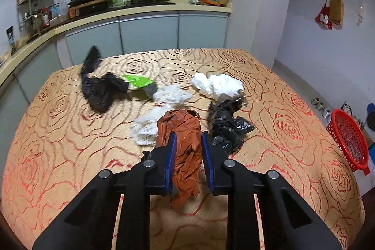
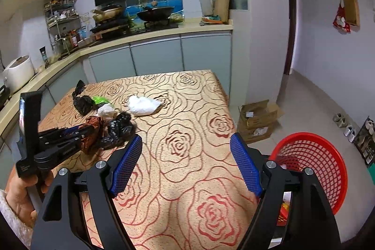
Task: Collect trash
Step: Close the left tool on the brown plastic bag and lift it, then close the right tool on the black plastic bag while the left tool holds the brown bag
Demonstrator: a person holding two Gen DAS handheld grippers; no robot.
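Step in hand: left hand-held gripper (image 1: 188,144) pinching crumpled orange-brown bag (image 1: 181,132), low centre of rose-pattern counter (image 1: 293,132).
Right hand-held gripper (image 2: 186,144) spread, holding nothing.
Next, likely: lift bag, carry toward red basket (image 1: 349,139) at 3 o'clock off counter edge.
Basket inside mostly hidden; remaining trash at 12 o'clock blurred.

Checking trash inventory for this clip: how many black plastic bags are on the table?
2. One black bag lies at the far left beside the green scrap; the other black bag lies crumpled just right of the left gripper.
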